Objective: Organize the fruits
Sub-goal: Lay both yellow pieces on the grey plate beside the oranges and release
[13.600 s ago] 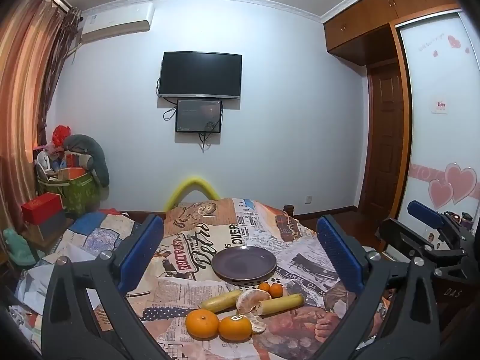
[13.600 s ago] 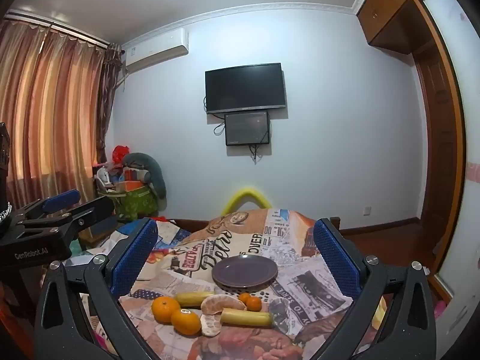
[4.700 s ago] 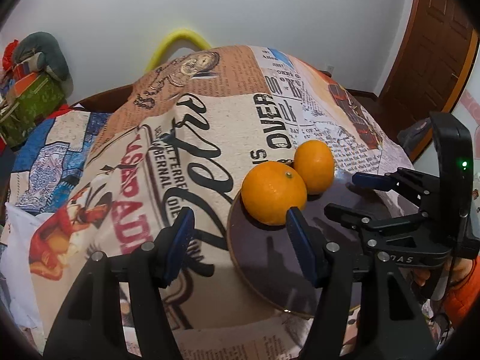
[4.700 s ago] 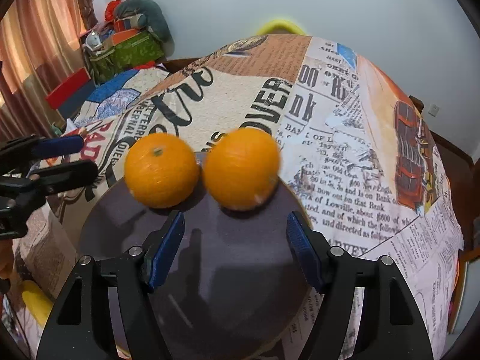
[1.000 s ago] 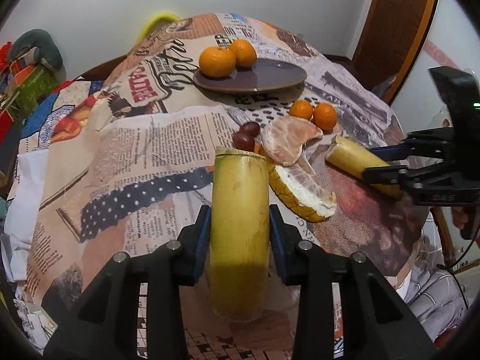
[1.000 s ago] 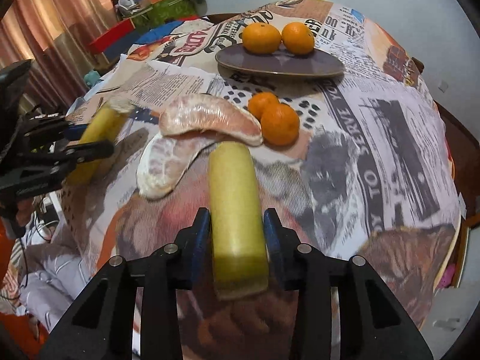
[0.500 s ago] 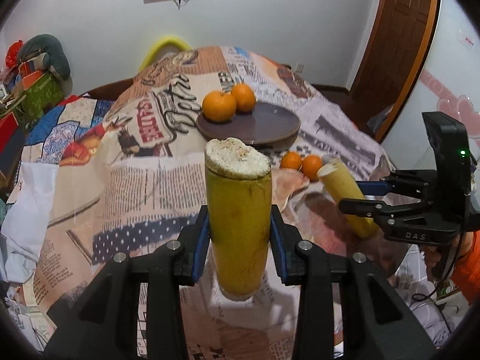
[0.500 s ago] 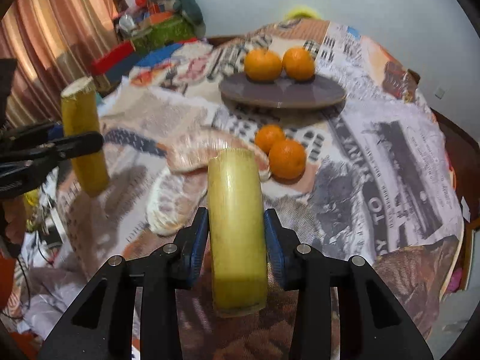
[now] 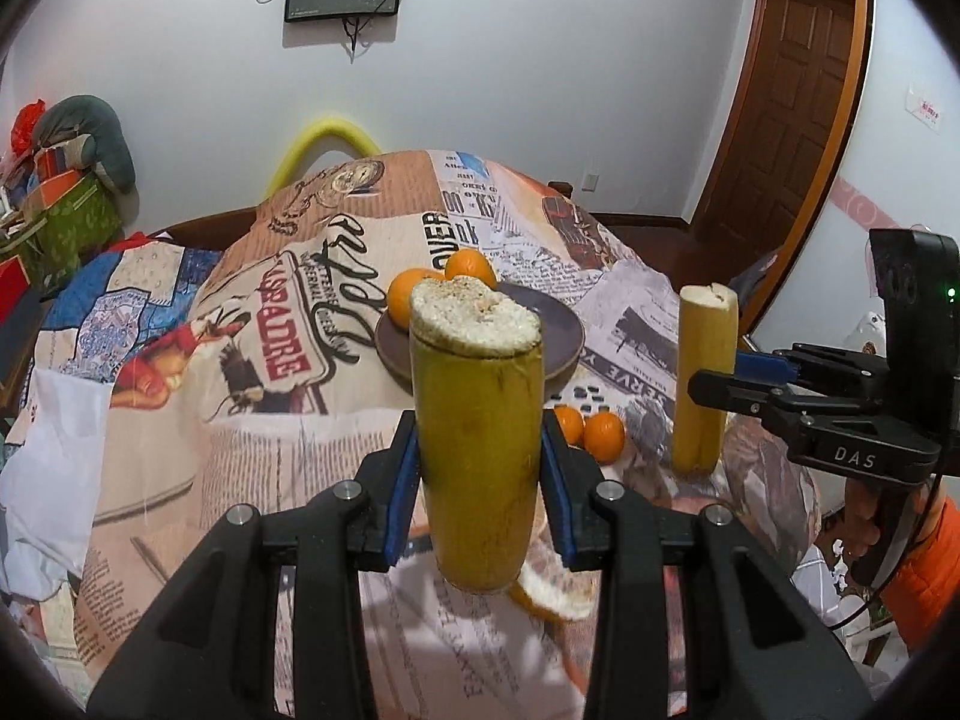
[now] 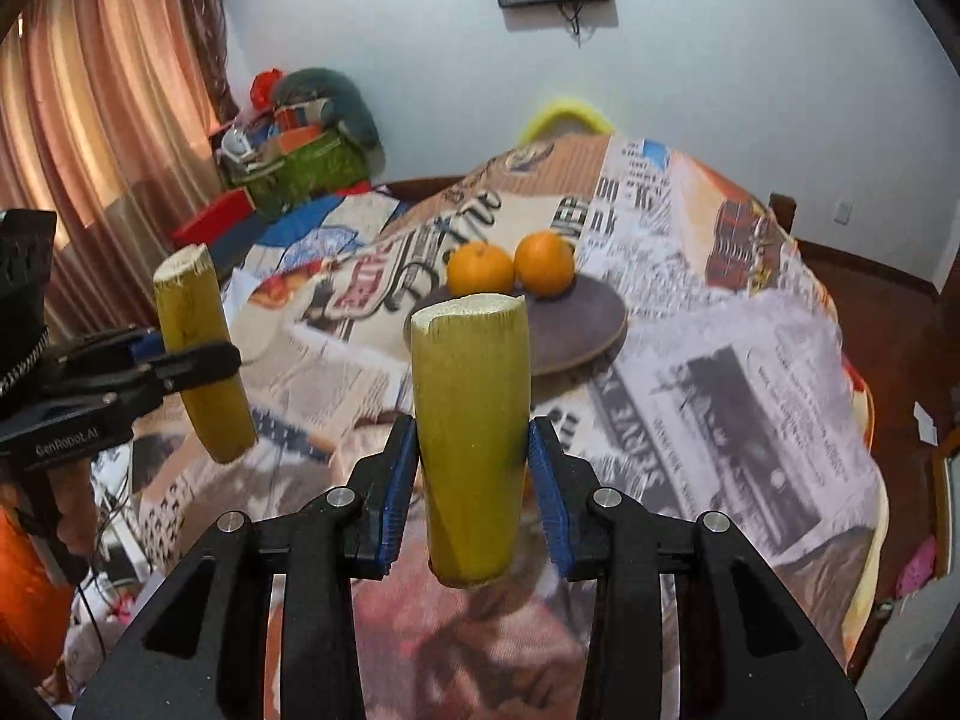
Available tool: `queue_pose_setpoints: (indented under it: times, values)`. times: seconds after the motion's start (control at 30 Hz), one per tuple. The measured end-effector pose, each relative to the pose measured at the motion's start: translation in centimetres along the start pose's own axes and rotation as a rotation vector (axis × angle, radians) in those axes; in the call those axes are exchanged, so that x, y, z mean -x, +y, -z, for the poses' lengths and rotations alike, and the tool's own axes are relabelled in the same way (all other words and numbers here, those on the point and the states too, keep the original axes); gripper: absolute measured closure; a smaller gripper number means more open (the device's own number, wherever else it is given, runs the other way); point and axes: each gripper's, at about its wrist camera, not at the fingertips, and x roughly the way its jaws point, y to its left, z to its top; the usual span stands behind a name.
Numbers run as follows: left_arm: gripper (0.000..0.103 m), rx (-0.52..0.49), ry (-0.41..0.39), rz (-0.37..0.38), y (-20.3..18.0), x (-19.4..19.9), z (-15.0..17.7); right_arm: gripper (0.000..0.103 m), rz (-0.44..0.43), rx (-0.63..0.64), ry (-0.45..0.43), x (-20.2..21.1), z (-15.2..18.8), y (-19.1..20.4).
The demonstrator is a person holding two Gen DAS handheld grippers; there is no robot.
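My left gripper (image 9: 479, 480) is shut on a yellow-green sugarcane piece (image 9: 477, 438), held upright above the table with its pale cut end on top. My right gripper (image 10: 471, 486) is shut on a second sugarcane piece (image 10: 471, 420), also upright and off the table. Each gripper shows in the other's view: the right gripper (image 9: 729, 375) at the right edge, the left gripper (image 10: 198, 363) at the left edge. Beyond both stands a dark plate (image 10: 576, 324) with two big oranges (image 10: 480, 269) at its far side. Two small tangerines (image 9: 603, 435) lie in front of the plate.
A newspaper-print cloth (image 10: 750, 372) covers the round table. A peeled pomelo piece (image 9: 558, 594) lies below the left cane. A person's hand in an orange sleeve (image 9: 918, 576) holds the right gripper. Bags and boxes (image 10: 294, 162) are piled by the curtain, far left.
Both grippers have risen with their cane pieces, from lying low over the cloth to standing upright in the air. The plate now sits lower and farther in both views.
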Motion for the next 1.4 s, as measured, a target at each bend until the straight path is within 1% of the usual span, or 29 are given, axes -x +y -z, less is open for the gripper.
queue_pose_setpoints:
  times: [0.27, 0.53, 0.7, 0.9, 1.17, 1.4]
  values:
    - [0.066, 0.004, -0.004, 0.003, 0.4, -2.6, -2.0, 0.069, 0.011, -0.017, -0.036, -1.3, -2.2, -1.4]
    - [0.066, 0.004, 0.010, 0.002, 0.9, -6.3, -3.6, 0.069, 0.010, -0.026, -0.027, -4.1, -3.9, -2.8]
    - [0.066, 0.003, 0.024, 0.004, 1.2, -8.6, -4.6, 0.069, 0.006, -0.038, -0.013, -6.0, -4.6, -3.6]
    - [0.066, -0.003, 0.049, 0.025, 1.1, -11.1, -5.8, 0.069, 0.006, -0.041, 0.018, -8.3, -5.4, -4.4]
    - [0.066, -0.015, 0.112, 0.035, 0.9, -14.4, -6.7, 0.069, 0.022, -0.036, 0.063, -10.4, -6.0, -5.3]
    - [0.066, -0.019, 0.158, 0.044, 0.9, -17.2, -7.1, 0.069, 0.014, -0.035, 0.112, -12.7, -6.2, -6.1]
